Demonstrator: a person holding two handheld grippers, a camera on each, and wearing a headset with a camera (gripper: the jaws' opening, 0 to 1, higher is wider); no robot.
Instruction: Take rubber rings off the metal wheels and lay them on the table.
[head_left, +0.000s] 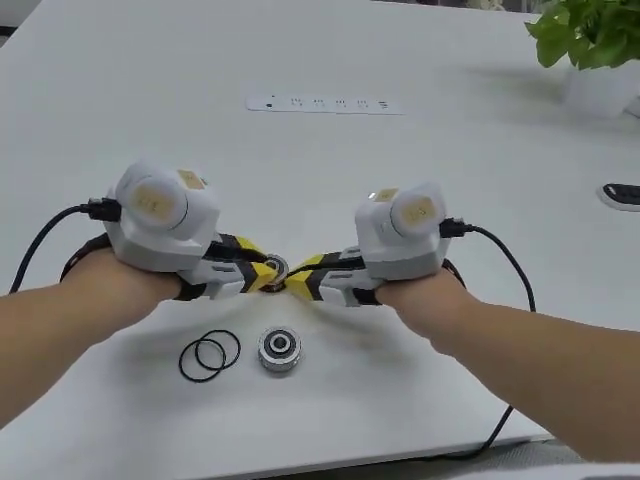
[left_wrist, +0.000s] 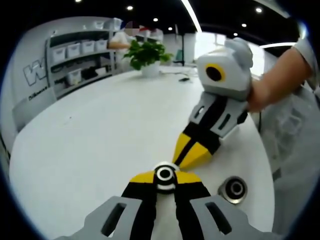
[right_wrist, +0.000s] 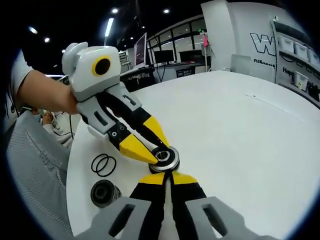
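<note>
While both forearms reach in from the near edge, the head view shows the left hand (head_left: 125, 282) and right hand (head_left: 415, 295) each wrapped under a grey tong body, wrists turned inward so the two tools point at each other. The left tongs (head_left: 262, 276) and right tongs (head_left: 297, 281) meet tip to tip above the table (head_left: 400, 170). The held wheel (head_left: 276, 268) sits at that meeting point, off the surface. Nearer the person than the tips, two black rings (head_left: 210, 353) lie flat and overlapping below the left tongs. The loose wheel (head_left: 280, 350) lies just beside them, not touching, below the meeting point.

From the left gripper view, the left tongs (left_wrist: 165, 176) are narrow and clamped on the held wheel (left_wrist: 165, 172), one yellow tip on each side, its hub facing the camera. The right tongs (left_wrist: 182, 160) slant in from the upper right, their tips drawn to a point against the wheel's rim. The loose wheel (left_wrist: 233, 189) lies on the table to the right of the left tongs' jaws.

From the right gripper view, the right tongs (right_wrist: 167, 177) are drawn almost together, a thin slit between the jaws, tips at the near rim of the held wheel (right_wrist: 166, 156). Whether they pinch rubber I cannot tell. The left tongs (right_wrist: 150, 155) come in from the left, gripping that wheel. The rings (right_wrist: 103, 165) and loose wheel (right_wrist: 102, 193) lie left of the right tongs' jaws.
</note>
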